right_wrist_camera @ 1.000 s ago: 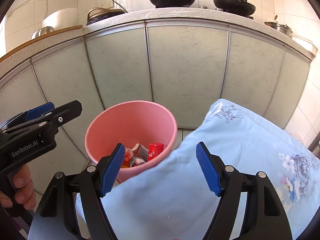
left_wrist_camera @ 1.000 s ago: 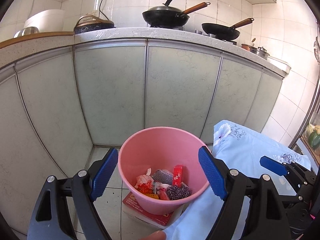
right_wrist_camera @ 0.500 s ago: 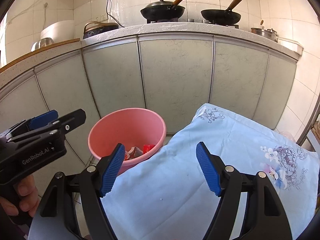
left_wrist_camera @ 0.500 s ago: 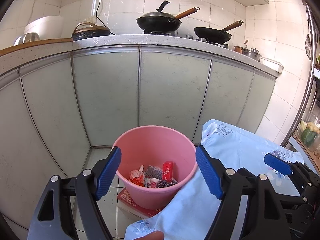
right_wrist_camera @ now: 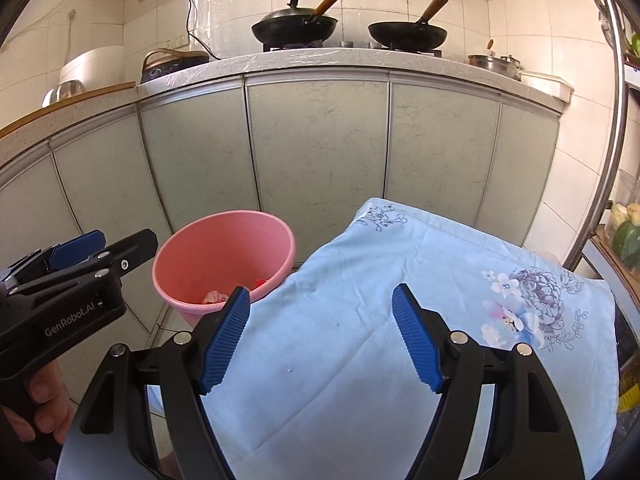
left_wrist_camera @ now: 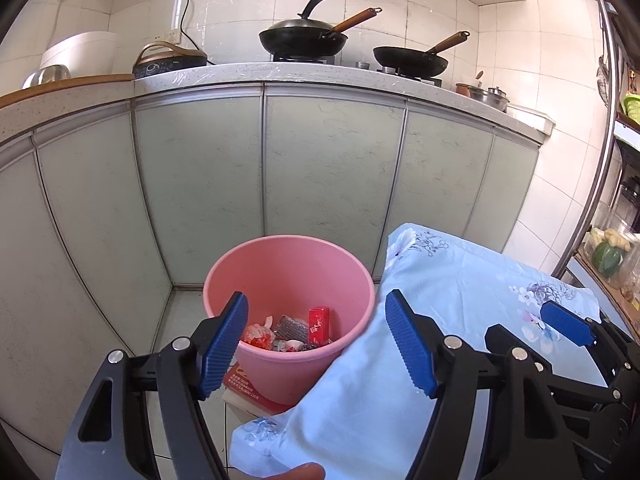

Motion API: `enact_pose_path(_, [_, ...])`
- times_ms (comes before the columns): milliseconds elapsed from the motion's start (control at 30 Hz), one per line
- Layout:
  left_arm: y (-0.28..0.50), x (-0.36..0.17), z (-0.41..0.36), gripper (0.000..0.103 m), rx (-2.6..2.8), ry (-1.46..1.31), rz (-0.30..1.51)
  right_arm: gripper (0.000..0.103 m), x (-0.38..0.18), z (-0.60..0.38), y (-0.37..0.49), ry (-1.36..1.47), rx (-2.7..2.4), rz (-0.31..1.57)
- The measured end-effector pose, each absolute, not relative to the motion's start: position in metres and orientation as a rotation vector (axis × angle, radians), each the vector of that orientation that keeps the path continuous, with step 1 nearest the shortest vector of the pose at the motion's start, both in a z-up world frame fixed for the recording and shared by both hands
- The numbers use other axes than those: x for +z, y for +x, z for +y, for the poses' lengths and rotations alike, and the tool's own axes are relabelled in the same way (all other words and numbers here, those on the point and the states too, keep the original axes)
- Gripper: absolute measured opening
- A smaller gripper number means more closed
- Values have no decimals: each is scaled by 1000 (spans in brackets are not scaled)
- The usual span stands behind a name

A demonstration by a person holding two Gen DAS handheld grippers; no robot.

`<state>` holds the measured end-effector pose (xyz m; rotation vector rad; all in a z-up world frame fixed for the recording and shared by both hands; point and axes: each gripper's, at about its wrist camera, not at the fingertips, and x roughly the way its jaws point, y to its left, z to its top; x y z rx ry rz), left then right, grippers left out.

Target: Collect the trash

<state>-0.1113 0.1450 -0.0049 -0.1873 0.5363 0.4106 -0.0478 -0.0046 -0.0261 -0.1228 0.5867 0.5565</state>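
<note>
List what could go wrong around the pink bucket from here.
1. The pink bucket sits on a red-printed box, not flat floor; a nudge could tip its trash out.
2. The blue floral cloth presses the bucket's rim and may drag it.
3. The left gripper, its jaws closing on nothing, could knock the rim.

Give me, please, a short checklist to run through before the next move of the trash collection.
1. Left gripper empty: ok, jaws closing on nothing.
2. Right gripper empty: ok, open above the blue cloth.
3. Pink bin upright, mouth clear: ok.
4. Trash inside bin: ok, red box and wrappers lie at the bottom.
5. Trash left on the cloth: none visible.
6. Trash left on the floor: cannot tell.
</note>
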Motion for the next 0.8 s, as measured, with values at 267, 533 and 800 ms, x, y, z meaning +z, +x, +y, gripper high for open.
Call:
enact_pose_path(267, [-108,-5,135,68,388,-179,537,74,-29,-16,-49,-118,518,581])
enact_pose_path(533, [-104,-5,127,67,367,-162,542,74,-31,-20,-49,-112,513,586])
enact_pose_path(800, [-101,-7,124,67,358,-154,548,74,-32,-22,-49,-107,510,588])
